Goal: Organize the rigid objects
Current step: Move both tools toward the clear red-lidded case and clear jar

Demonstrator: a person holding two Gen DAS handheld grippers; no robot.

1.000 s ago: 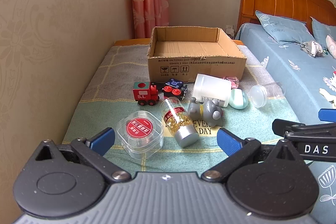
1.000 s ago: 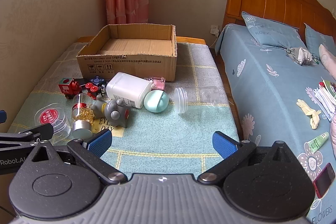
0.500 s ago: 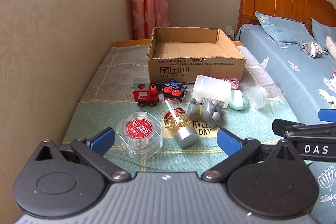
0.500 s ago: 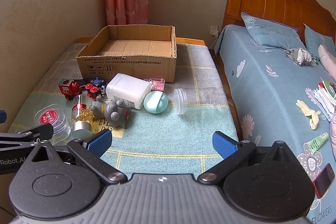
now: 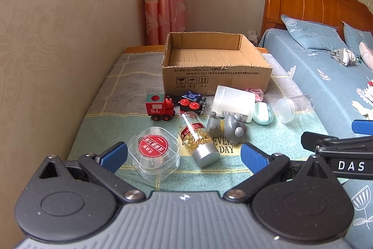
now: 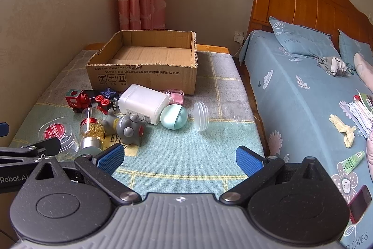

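Left gripper: your blue-padded fingers stand wide apart and hold nothing; they hover low in the frame over the clear square plastic tub with the red round label.
Right gripper: fingers equally wide apart, nothing between them, over bare green-and-grey woven blanket at lower centre.
Target box: the open, shallow brown cardboard box sits at upper centre of the left view, with nothing inside as far as you can see.
Where the things lie: all in a cluster just in front of the box, mid-frame.
Clear tub: probably light, smooth and slippery; take it across two flat sides, not the rounded corners.
Clear bottle of gold capsules with a silver cap: lies on its side and is likely to roll; grip across the body near the red band.
Red wooden toy train and dark toy wagon with red wheels: stiff, boxy, easy to pinch on flat flanks; the wheels may let them creep.
Grey moulded animal figure: lumpy and hard-looking; clamp across its body.
White translucent plastic jar: bulky, on its side, probably too wide except across its narrower faces.
Mint egg-shaped case: glossy and curved, so it may squirt out; close slowly at the widest part.
Clear cylindrical jar with a ribbed lid: nearly invisible walls, so judge the edges carefully.
Small pink glass-like bottle: touching the box wall and possibly fragile.
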